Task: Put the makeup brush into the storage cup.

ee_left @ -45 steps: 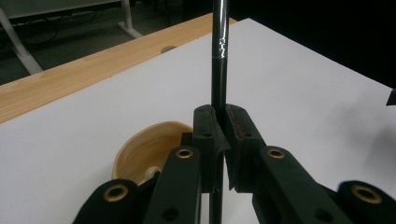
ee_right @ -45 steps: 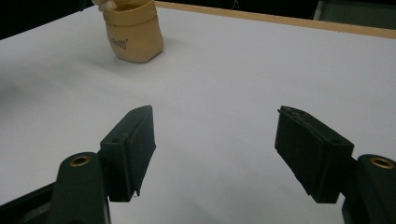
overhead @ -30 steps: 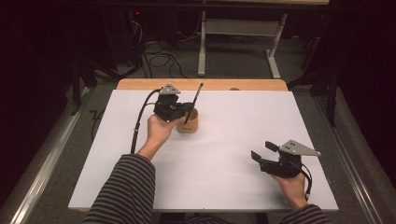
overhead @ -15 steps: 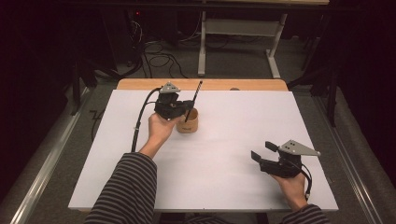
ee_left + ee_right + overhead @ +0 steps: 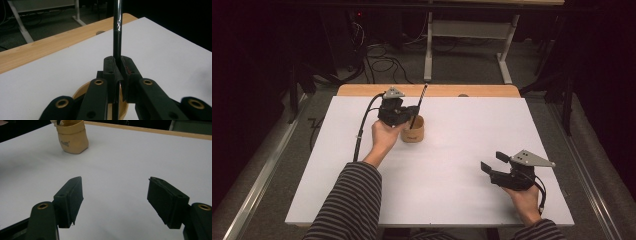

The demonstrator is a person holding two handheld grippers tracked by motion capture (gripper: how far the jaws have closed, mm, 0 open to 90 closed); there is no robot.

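White tabletop (image 5: 442, 200) against a dark room.
Left gripper (image 5: 398, 114) clamped on a black pen (image 5: 417, 107) standing in a tan cup (image 5: 412, 130); right gripper (image 5: 498, 164) wide open, holding nothing, well apart. Risk: tilting the pen could topple the cup.

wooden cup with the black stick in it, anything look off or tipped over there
Nothing stands out. The wooden cup stands upright on the white table, nothing spilled around it. The black stick leans out of it only because the left gripper is shut on it. The right gripper is open, apart from the cup.
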